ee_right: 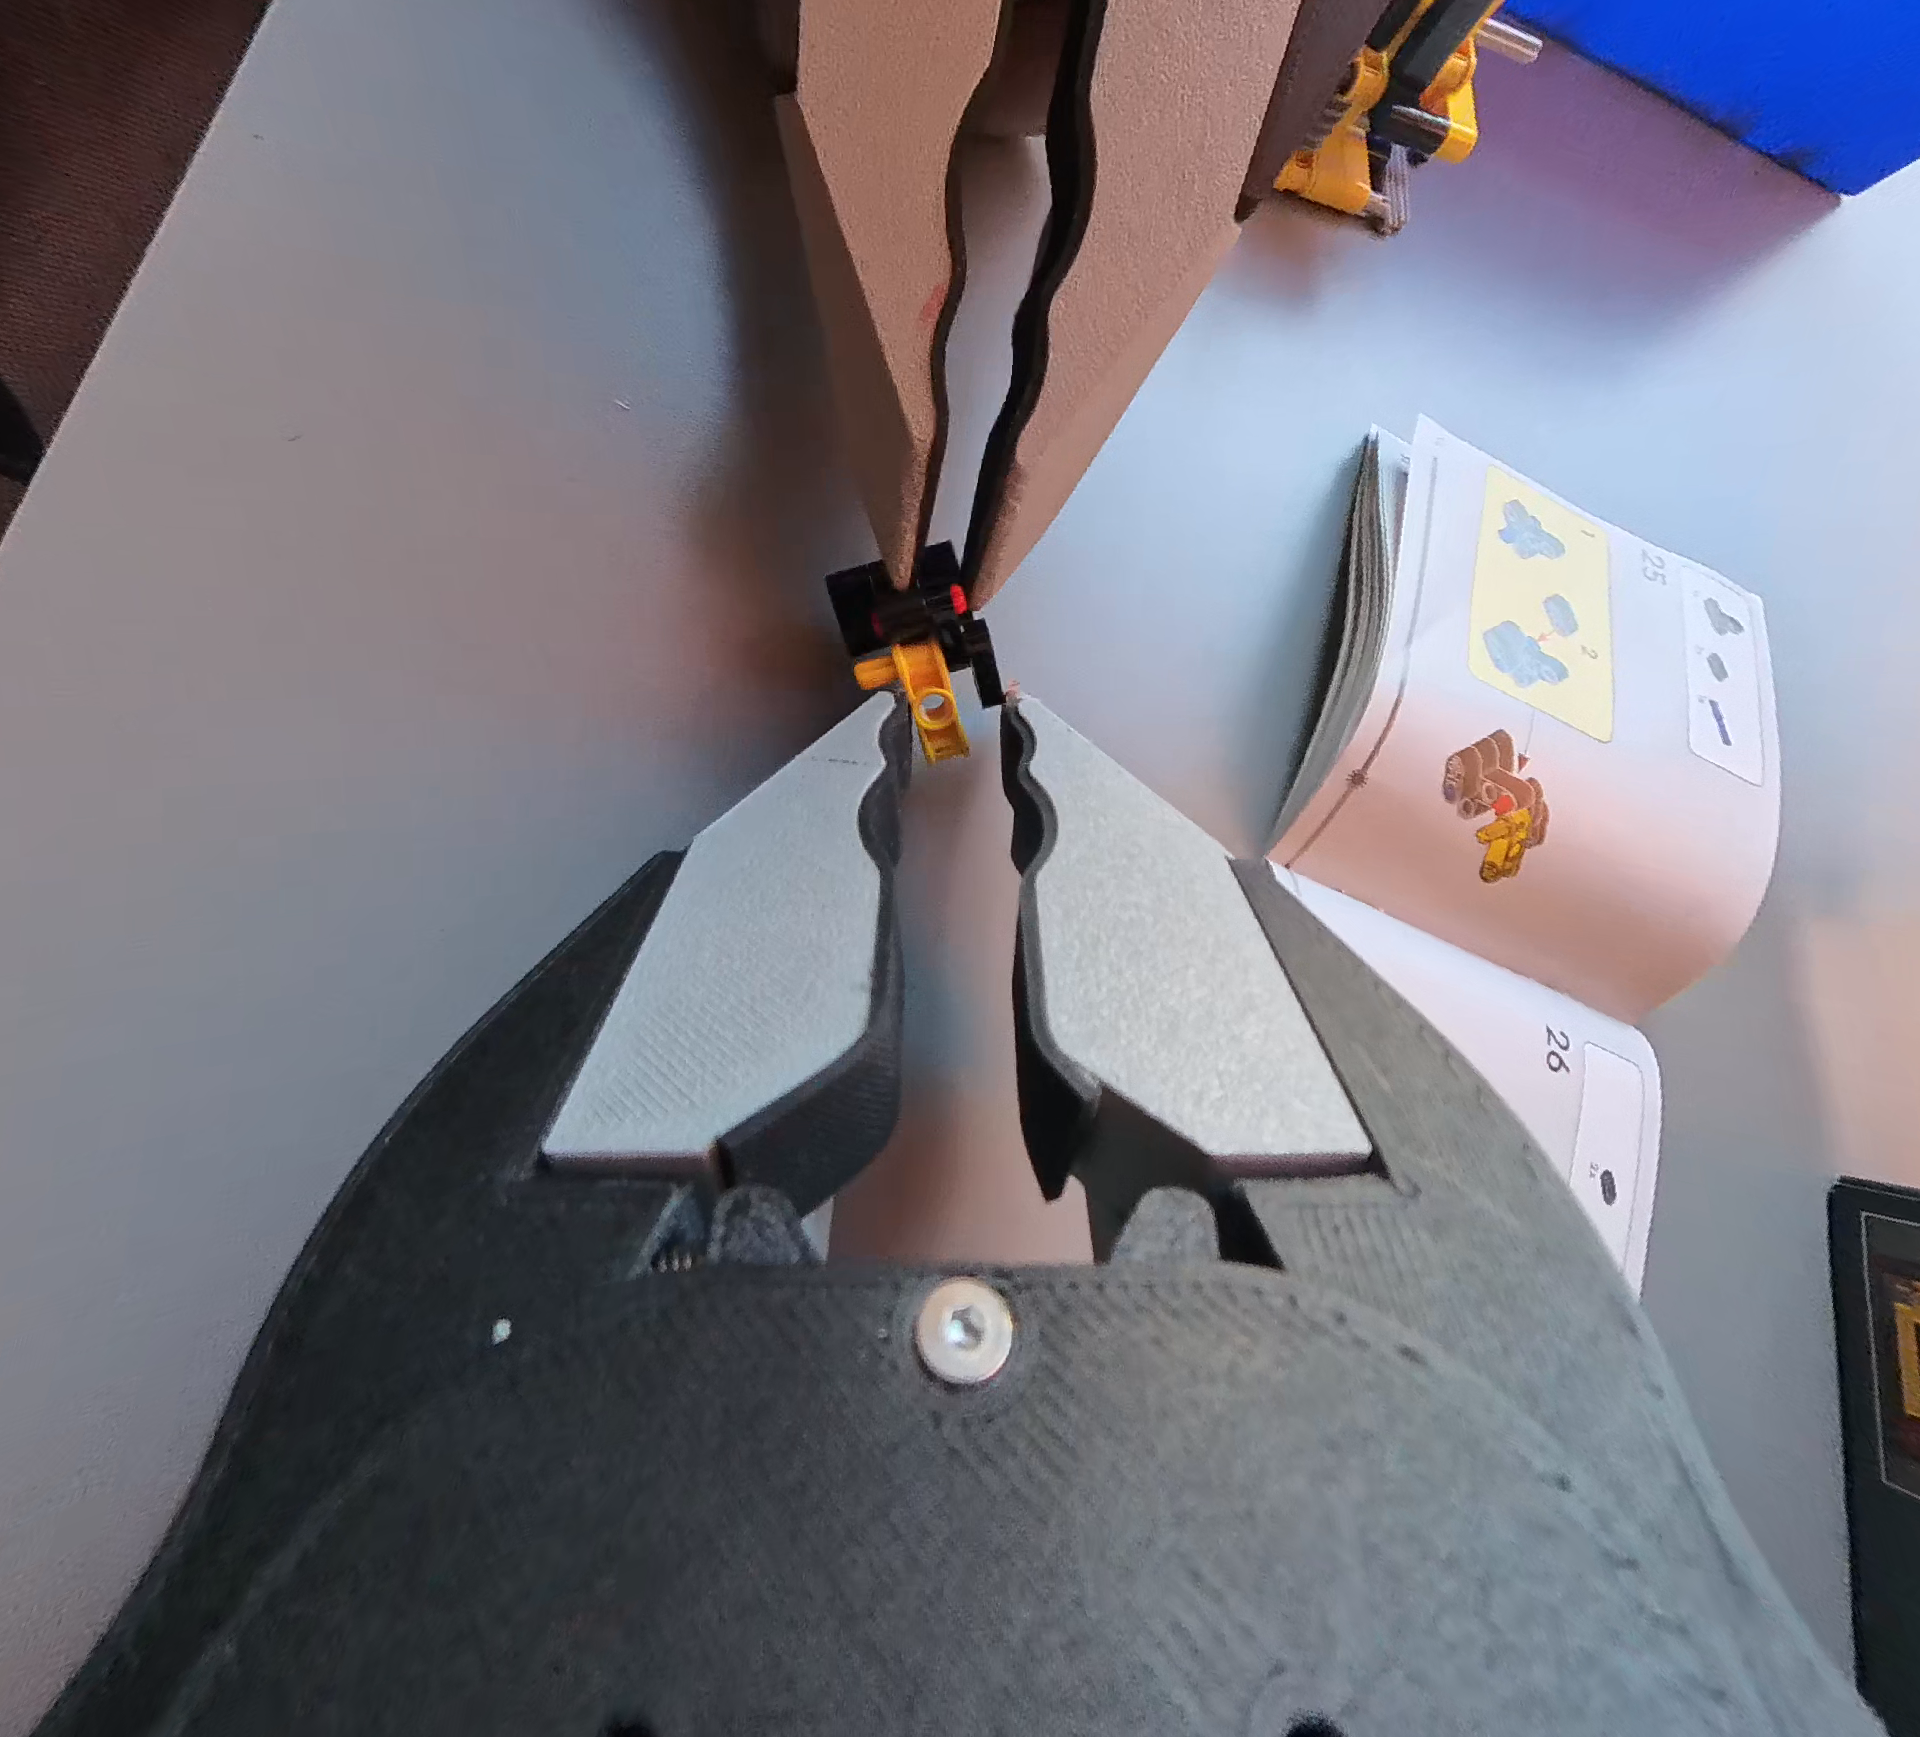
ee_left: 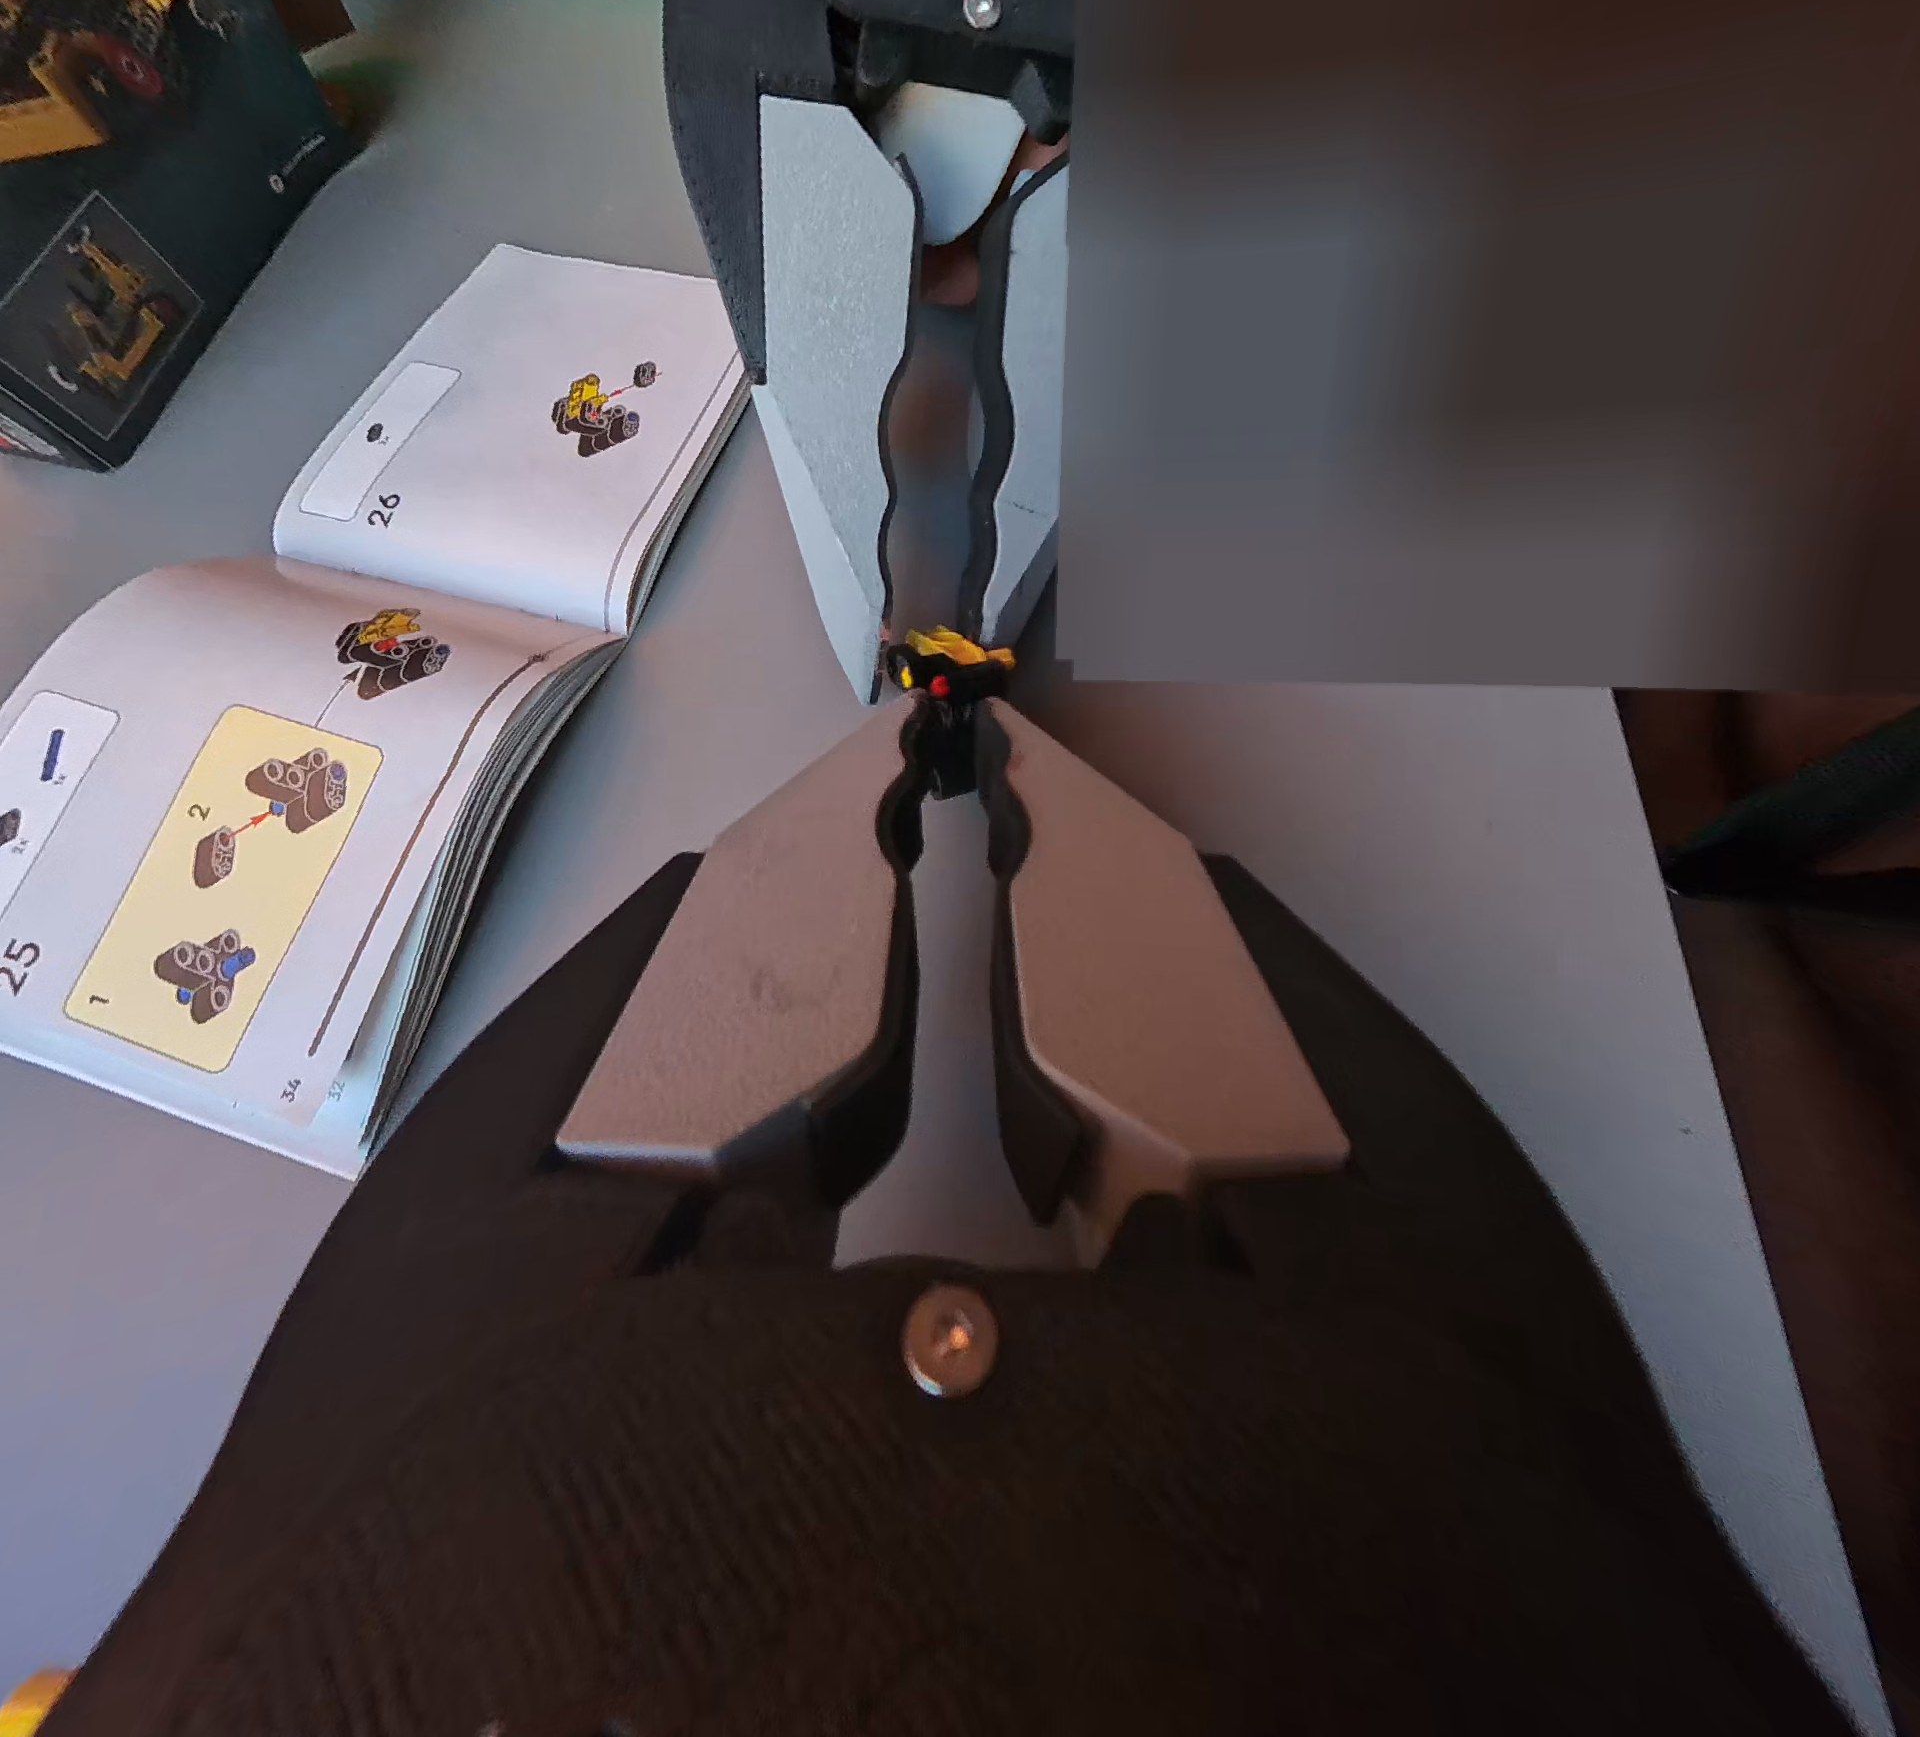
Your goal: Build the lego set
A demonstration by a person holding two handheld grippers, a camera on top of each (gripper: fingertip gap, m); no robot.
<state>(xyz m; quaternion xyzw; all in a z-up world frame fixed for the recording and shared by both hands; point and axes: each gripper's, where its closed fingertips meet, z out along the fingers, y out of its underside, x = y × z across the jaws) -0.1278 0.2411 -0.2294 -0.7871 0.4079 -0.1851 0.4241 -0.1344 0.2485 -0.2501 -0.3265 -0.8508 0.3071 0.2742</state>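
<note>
A big blurred patch covers the top right of the left wrist view and hides half of the far gripper [ee_left: 940, 648]. The box [ee_left: 125, 160] is cut off at the left edge. In the right wrist view, the yellow and black toy part [ee_right: 1423, 66] sits partly behind the far gripper [ee_right: 940, 565]. The booklet [ee_right: 1538, 752] has pictures too blurry to make out.
</note>
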